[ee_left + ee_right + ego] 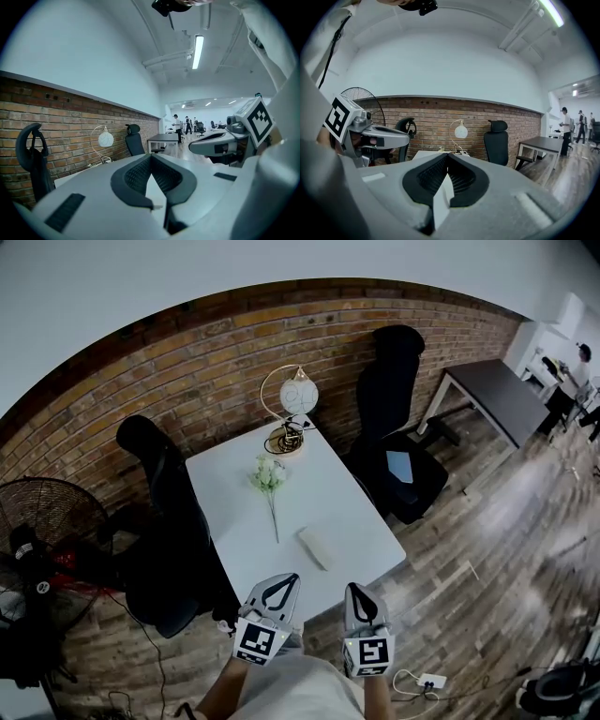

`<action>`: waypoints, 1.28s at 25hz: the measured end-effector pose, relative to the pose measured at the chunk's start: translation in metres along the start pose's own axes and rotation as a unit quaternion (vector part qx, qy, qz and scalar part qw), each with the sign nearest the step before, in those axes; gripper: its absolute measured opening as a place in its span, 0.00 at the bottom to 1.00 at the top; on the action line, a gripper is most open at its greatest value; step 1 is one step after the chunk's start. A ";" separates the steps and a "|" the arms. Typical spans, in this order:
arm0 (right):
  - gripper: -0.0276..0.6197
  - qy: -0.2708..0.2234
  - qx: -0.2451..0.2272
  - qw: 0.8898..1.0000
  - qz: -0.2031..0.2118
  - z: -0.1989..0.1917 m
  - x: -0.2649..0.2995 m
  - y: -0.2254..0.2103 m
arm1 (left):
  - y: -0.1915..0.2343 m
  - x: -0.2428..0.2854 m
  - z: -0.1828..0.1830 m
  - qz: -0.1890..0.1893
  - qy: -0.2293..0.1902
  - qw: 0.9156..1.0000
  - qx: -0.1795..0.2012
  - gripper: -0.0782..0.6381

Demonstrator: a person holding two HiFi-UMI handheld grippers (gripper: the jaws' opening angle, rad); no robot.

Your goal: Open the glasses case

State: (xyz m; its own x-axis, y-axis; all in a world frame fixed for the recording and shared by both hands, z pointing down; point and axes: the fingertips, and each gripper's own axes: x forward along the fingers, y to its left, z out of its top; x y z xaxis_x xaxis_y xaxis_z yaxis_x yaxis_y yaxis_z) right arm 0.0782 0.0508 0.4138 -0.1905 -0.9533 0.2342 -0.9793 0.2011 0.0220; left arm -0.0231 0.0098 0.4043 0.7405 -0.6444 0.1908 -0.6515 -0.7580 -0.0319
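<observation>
The white glasses case (315, 547) lies closed on the white table (356, 512), near its front edge. My left gripper (292, 577) hovers at that front edge, just short of the case and a little to its left, jaws shut and empty. My right gripper (353, 587) is level with it, to the case's right and also short of it, shut with nothing in it. In the left gripper view the left gripper (151, 156) has its tips together, and the right gripper (220, 143) shows beside it. The right gripper view shows the right gripper (448, 154) closed too. The case is hidden in both gripper views.
A flower sprig (269, 479) lies mid-table and a globe lamp (291, 409) stands at the far end by the brick wall. Black office chairs (164, 521) (398, 427) flank the table. A fan (47, 531) stands at left, a dark desk (497, 395) at right.
</observation>
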 end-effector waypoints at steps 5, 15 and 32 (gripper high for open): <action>0.05 0.005 -0.004 1.000 -0.003 0.003 0.027 -0.009 | 0.021 0.023 0.000 -0.004 0.003 1.000 -0.003 0.12; 0.05 0.011 -0.008 1.000 -0.022 0.010 0.062 -0.025 | 0.045 0.054 0.001 -0.019 -0.004 1.000 -0.012 0.12; 0.05 0.042 -0.006 0.999 0.015 -0.015 0.092 -0.037 | 0.057 0.079 -0.010 0.013 0.007 1.000 -0.023 0.12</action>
State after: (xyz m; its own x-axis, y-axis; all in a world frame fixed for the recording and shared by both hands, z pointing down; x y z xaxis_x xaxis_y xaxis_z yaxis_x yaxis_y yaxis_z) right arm 0.0978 -0.0412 0.4486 -0.2128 -0.9246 0.3160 -0.9722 0.2326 0.0258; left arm -0.0036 -0.0830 0.4275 0.7209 -0.6624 0.2036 -0.6777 -0.7353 0.0072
